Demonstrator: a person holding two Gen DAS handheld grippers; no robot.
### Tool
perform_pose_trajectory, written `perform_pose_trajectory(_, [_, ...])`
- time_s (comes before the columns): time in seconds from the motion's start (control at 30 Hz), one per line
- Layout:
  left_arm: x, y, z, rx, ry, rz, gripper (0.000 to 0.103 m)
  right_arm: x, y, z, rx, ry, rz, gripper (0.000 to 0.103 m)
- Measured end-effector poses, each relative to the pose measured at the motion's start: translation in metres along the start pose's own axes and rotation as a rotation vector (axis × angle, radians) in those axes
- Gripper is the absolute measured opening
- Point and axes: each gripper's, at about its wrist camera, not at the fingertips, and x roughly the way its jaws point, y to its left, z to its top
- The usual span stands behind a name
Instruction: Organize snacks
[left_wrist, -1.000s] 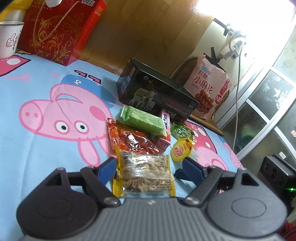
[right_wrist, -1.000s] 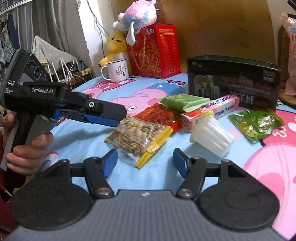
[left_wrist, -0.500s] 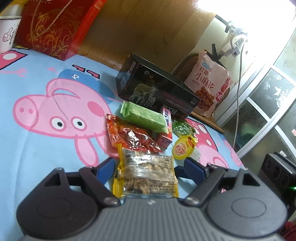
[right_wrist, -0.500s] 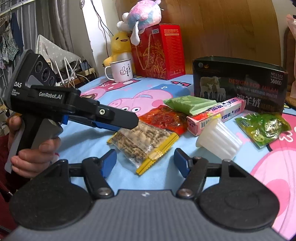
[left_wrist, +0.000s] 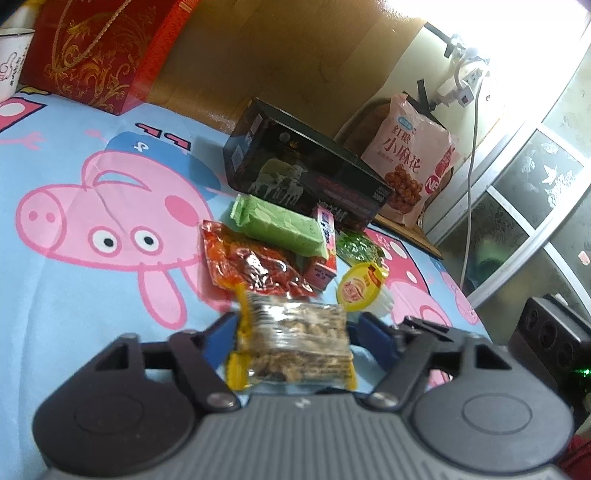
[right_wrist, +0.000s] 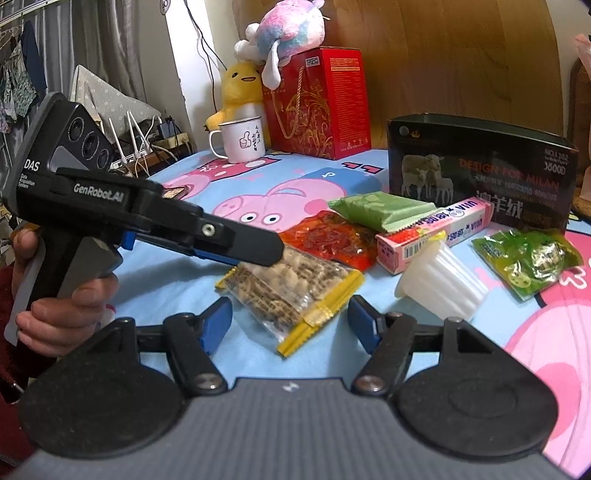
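Observation:
A clear packet of brown snacks with yellow edges (left_wrist: 291, 343) (right_wrist: 291, 291) lies on the blue cartoon-pig sheet (left_wrist: 74, 314). My left gripper (left_wrist: 295, 332) (right_wrist: 273, 254) straddles it; its jaws are closing and the blue pads (left_wrist: 221, 336) touch both long edges. Just beyond lie a red packet (left_wrist: 255, 266), a green packet (left_wrist: 280, 221), a pink box (left_wrist: 325, 251), a jelly cup (left_wrist: 360, 288) on its side and a green candy bag (left_wrist: 358, 245). My right gripper (right_wrist: 288, 321) hovers open in front of the packet, holding nothing.
A black box (right_wrist: 480, 166) stands behind the snacks. A red gift box (right_wrist: 317, 103), a white mug (right_wrist: 242, 142) and plush toys (right_wrist: 284, 29) sit at the back. A pink snack bag (left_wrist: 410, 158) leans beside the bed. A hand (right_wrist: 66, 306) holds the left gripper.
The left gripper has pushed forward over the clear packet and its fingers have come in against the packet's sides. The right gripper has stayed put and open.

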Motion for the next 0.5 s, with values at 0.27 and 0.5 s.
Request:
perform_pose_trajectory(0.27, [-0.003, -0.009, 0.008, 0.017, 0.010, -0.027, 0.050, -0.004, -0.002, 0.002, 0.028, -0.013, 0.000, 0.040])
perform_pose_trajectory(0.5, [0.005, -0.047, 0.072, 0.141, -0.053, -0.044, 0.050, -0.026, -0.027, 0.044, 0.046, -0.129, -0.016, 0.040])
